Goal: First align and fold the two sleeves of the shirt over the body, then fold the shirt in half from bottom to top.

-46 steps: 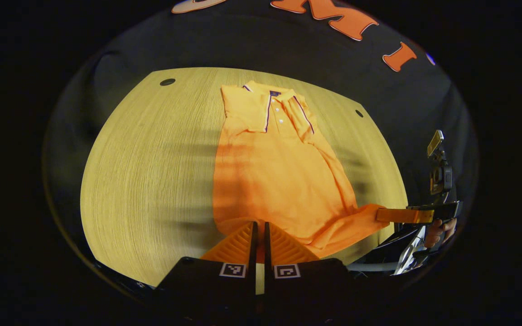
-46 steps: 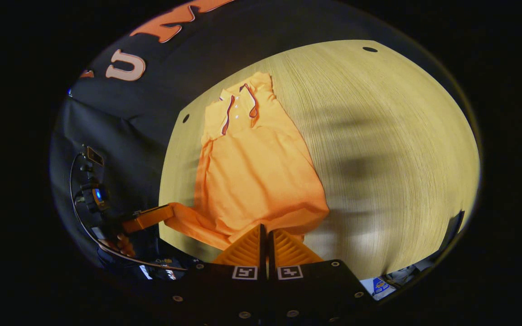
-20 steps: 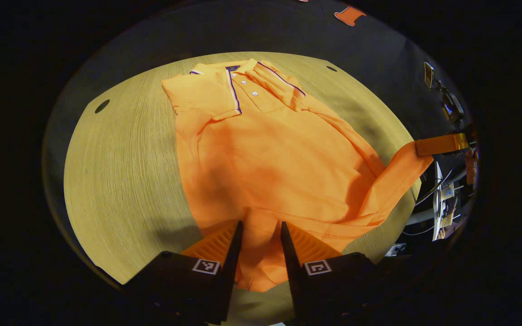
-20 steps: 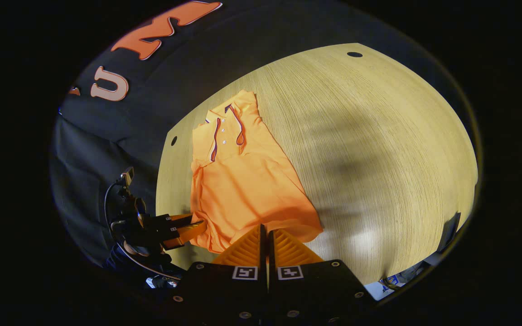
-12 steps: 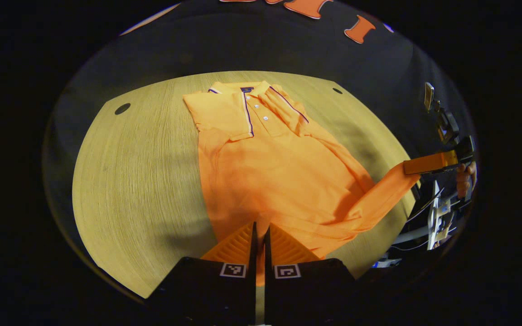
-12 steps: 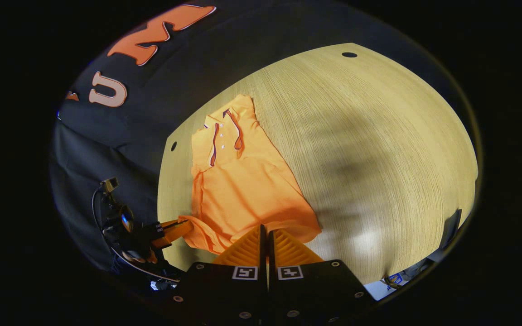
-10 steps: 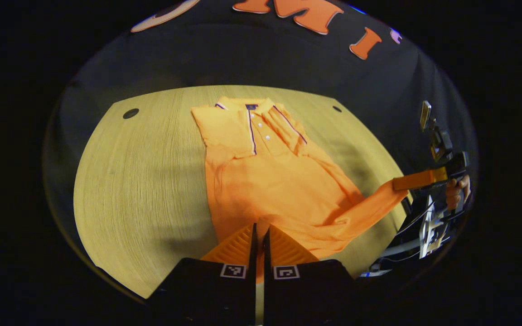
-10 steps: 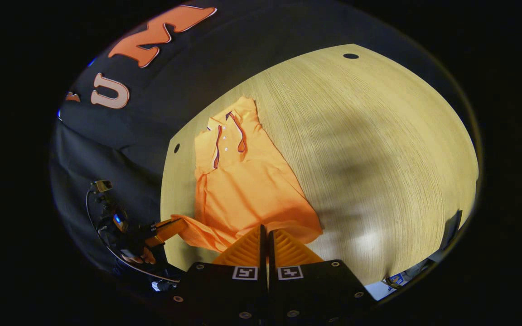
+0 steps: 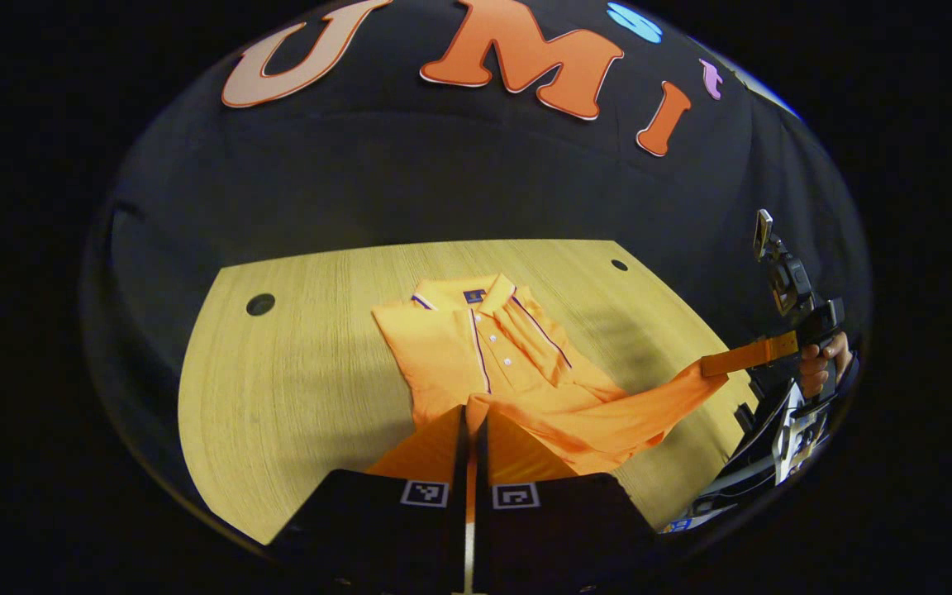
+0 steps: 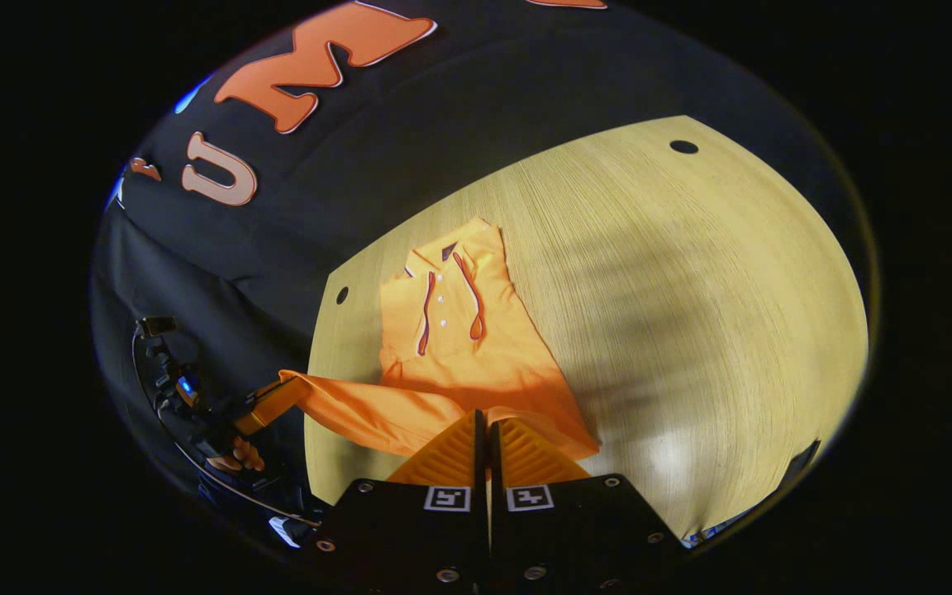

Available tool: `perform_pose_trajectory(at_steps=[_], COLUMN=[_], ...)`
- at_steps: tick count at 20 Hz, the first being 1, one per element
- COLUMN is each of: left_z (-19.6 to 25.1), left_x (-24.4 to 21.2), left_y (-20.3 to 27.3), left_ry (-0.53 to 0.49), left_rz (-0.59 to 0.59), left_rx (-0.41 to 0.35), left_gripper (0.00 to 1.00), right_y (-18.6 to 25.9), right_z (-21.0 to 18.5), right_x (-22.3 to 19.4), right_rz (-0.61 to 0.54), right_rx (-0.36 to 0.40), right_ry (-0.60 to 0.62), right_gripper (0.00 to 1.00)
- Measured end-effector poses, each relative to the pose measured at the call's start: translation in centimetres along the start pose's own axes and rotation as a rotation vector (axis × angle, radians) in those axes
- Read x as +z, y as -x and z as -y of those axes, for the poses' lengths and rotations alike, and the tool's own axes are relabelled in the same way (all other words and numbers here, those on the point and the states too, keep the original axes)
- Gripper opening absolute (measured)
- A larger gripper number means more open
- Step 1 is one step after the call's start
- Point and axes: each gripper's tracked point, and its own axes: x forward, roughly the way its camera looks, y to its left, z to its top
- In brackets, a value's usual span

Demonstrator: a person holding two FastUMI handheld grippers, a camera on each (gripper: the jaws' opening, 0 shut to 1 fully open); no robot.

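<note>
1. Orange knit hem of the shirt (image 9: 517, 364) is pinched between the closed fingers of the left gripper (image 9: 469, 430), bottom centre.
2. Right gripper (image 10: 483, 434) likewise clamps the hem, raised off the table (image 10: 691, 289).
3. Collar lies flat at centre; bare wood-grain surface extends right, with a rounded edge.

- Table (image 9: 302, 364): light wood top w/ fine grain, cut corners, sits approx. mid-booth.
- Small dark round hole (image 9: 260, 304) near far left corner in left gripper view; 2nd hole (image 9: 619, 265) near far right corner.
- Black cloth wall (image 9: 443, 182) hangs right behind table, a few soft folds.
- Light comes from above; bright glare patch (image 10: 674, 446) and soft grey shadows on wood in right gripper view.
</note>
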Motion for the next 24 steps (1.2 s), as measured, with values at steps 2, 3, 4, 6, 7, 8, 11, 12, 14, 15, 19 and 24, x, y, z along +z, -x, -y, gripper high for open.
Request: perform_pose_trajectory(at_steps=[2, 3, 4, 6, 7, 8, 11, 12, 14, 15, 19, 24], left_z=[-0.9, -1.3, -1.8, -2.8, -3.0, -3.6, -5.2, -5.9, -7.0, -7.5, -8.6, -9.0], left_x=[1.9, 3.0, 4.0, 6.1, 7.1, 8.0, 10.4, 11.0, 11.2, 10.6, 8.8, 9.3], left_y=[-0.8, -1.1, -1.3, -2.2, -3.0, -3.6, -5.1, -5.7, -7.2, -8.0, -10.5, -8.3], left_ry=[-0.011, -0.007, -0.006, -0.012, -0.020, -0.032, -0.063, -0.055, -0.031, -0.030, 0.001, 0.043], left_rz=[0.029, 0.044, 0.057, 0.083, 0.085, 0.096, 0.115, 0.122, 0.110, 0.088, 0.021, 0.055], left_rx=[0.007, 0.000, 0.007, 0.017, 0.013, 0.025, 0.048, 0.051, 0.050, 0.053, 0.064, 0.116], left_gripper=[0.05, 0.05, 0.05, 0.05, 0.05, 0.05, 0.06, 0.05, 0.05, 0.04, 0.04, 0.32], right_y=[-0.6, -0.8, -0.9, -2.1, -2.6, -3.1, -4.8, -5.5, -7.5, -8.4, -12.3, -12.9], right_z=[-0.6, -0.8, -0.8, -1.6, -2.0, -2.4, -3.5, -3.8, -4.3, -4.2, -2.7, -0.9], right_x=[2.0, 2.8, 3.5, 5.3, 6.1, 7.1, 10.4, 11.3, 13.0, 13.6, 16.2, 16.5], right_rz=[0.016, 0.023, 0.025, 0.030, 0.034, 0.036, 0.052, 0.055, 0.049, 0.046, 0.049, 0.050], right_rx=[-0.006, -0.012, -0.013, -0.017, -0.022, -0.023, -0.029, -0.027, -0.026, -0.033, -0.107, -0.171], right_ry=[0.023, 0.031, 0.036, 0.043, 0.052, 0.063, 0.078, 0.075, 0.058, 0.058, 0.040, 0.010], right_gripper=[0.02, 0.02, 0.02, 0.02, 0.02, 0.01, 0.02, 0.01, 0.02, 0.02, 0.02, 0.30])
